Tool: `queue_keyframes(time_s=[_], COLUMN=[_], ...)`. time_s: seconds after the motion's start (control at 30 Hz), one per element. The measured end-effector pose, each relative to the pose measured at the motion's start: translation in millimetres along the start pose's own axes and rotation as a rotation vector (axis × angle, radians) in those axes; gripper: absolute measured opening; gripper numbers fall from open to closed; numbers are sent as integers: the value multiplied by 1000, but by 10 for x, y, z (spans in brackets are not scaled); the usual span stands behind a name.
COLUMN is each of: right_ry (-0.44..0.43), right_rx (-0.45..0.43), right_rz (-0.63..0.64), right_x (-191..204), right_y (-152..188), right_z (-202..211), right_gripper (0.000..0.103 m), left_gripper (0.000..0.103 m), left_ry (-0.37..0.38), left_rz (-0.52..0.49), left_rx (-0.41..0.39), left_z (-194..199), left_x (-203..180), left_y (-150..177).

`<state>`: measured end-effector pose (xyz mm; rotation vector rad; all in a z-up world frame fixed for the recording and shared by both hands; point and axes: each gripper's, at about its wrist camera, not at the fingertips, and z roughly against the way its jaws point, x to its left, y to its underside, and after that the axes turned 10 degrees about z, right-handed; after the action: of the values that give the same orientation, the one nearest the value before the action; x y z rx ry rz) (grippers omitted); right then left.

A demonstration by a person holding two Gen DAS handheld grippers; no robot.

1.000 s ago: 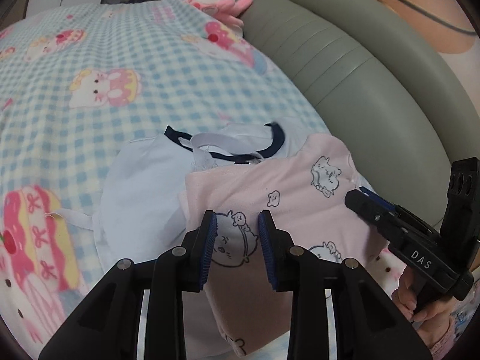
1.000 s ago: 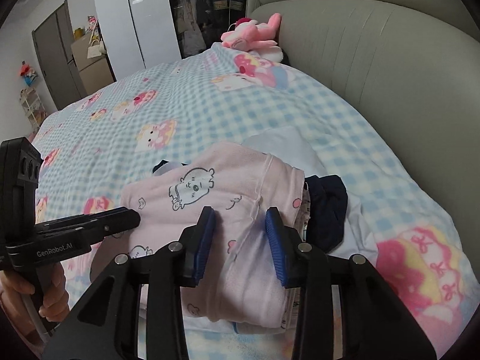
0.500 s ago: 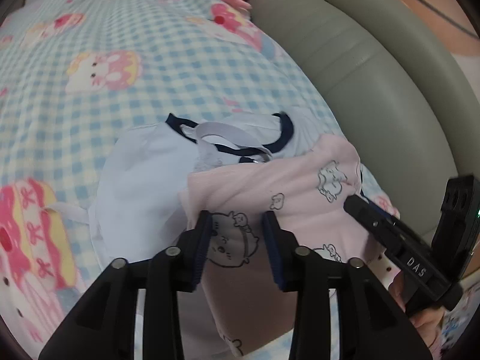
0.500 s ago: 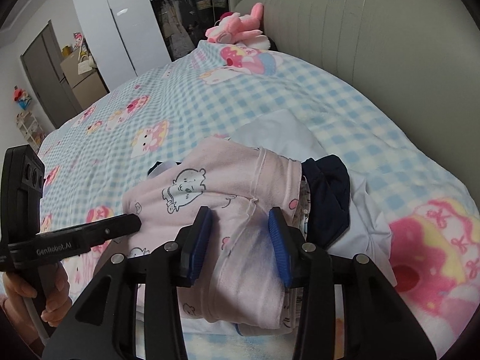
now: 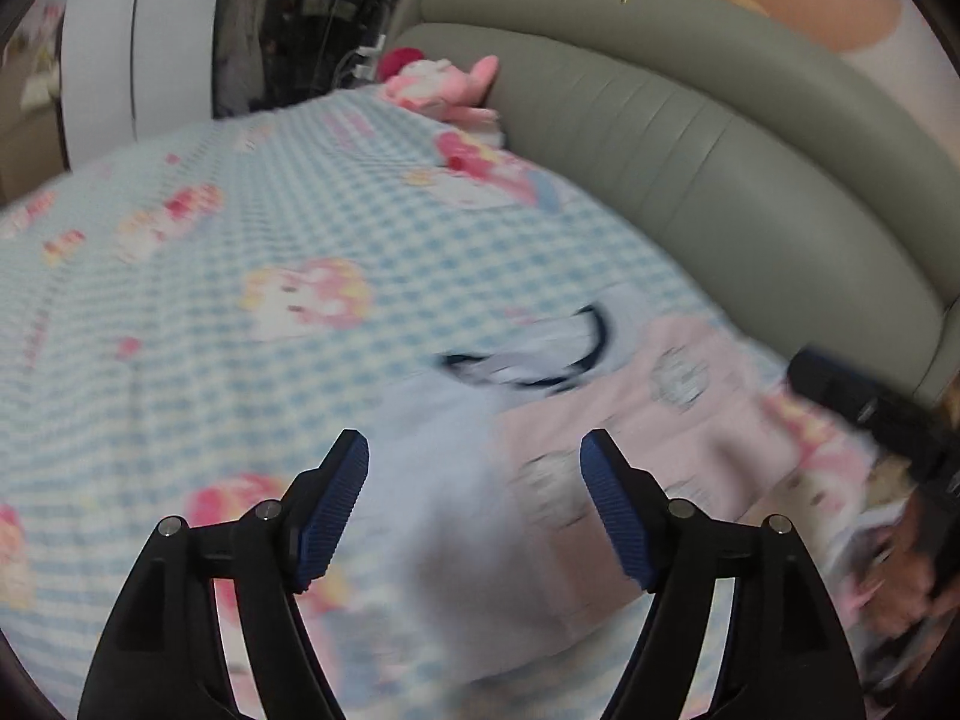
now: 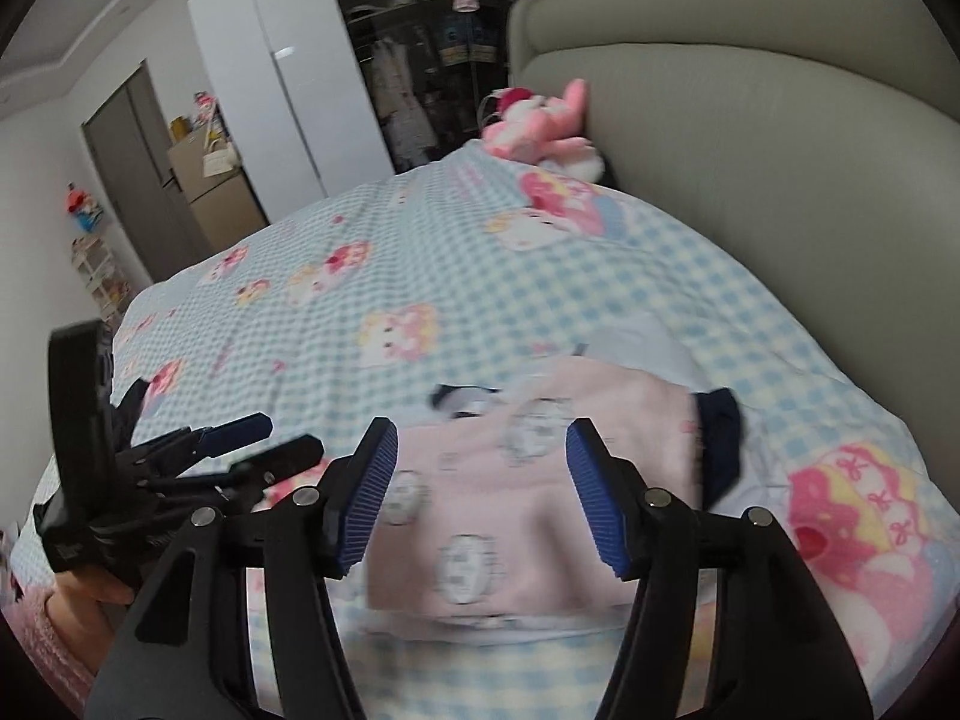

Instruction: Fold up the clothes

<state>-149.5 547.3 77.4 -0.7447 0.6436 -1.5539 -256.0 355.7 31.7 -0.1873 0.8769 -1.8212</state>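
A folded pink garment with cartoon prints (image 6: 528, 510) lies on the bed on top of a white garment with a navy collar (image 5: 456, 414). The pink garment (image 5: 660, 420) is blurred in the left wrist view. My left gripper (image 5: 474, 450) hangs above the white and pink cloth, its jaws opening wide with nothing gripped. My right gripper (image 6: 480, 438) hovers over the pink garment, its jaws also opening and its pads clear of the cloth. The left gripper (image 6: 288, 435) also shows at the left of the right wrist view, held by a hand.
A blue checked bedspread with cartoon prints (image 6: 420, 252) covers the bed. A grey padded headboard (image 5: 720, 150) runs along the right. A pink plush toy (image 6: 540, 126) sits at the far end. White wardrobe doors (image 6: 282, 90) stand beyond the bed.
Both grippers have let go of the pink garment, spread their jaws wide and lifted up and away from it. The garment stays folded on the white one.
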Motion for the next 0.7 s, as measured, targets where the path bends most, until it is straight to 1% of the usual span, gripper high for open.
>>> queue_keyframes(time_s=[0.07,0.13,0.2,0.23,0.27,0.33,0.37,0.43,0.53,0.67,0.7], right_ry=[-28,-53,-122,-144,-158,-160,-165,-191,-199,-196,-196], right_rx=[6,38,80,90,97,112,121,138,152,147,146], right_rz=[4,6,-12,-14,-13,12,26,45,65,77,84], right_x=[176,354,553,651,748,966,1086,1303,1597,1982,2080], right_y=[-1,16,43,62,82,117,134,165,126,73,66], right_z=[-77,-207,-355,-410,-457,-551,-598,-677,-766,-757,-756], right_gripper=[72,72,72,72,72,72,72,72,72,85,85], left_gripper=[75,76,76,76,76,76,76,76,76,76,77], left_ry=[-45,-87,-131,-153,-181,-239,-255,-283,-306,-307,-313], left_rz=[5,41,71,80,82,89,104,136,167,193,200], left_rx=[-8,-6,4,14,15,15,15,16,8,-26,-36], left_z=[135,226,291,309,357,457,512,623,820,1105,1168], left_x=[258,537,825,975,1093,1341,1465,1709,2001,2270,2336], left_y=[55,79,104,117,152,219,245,295,353,457,482])
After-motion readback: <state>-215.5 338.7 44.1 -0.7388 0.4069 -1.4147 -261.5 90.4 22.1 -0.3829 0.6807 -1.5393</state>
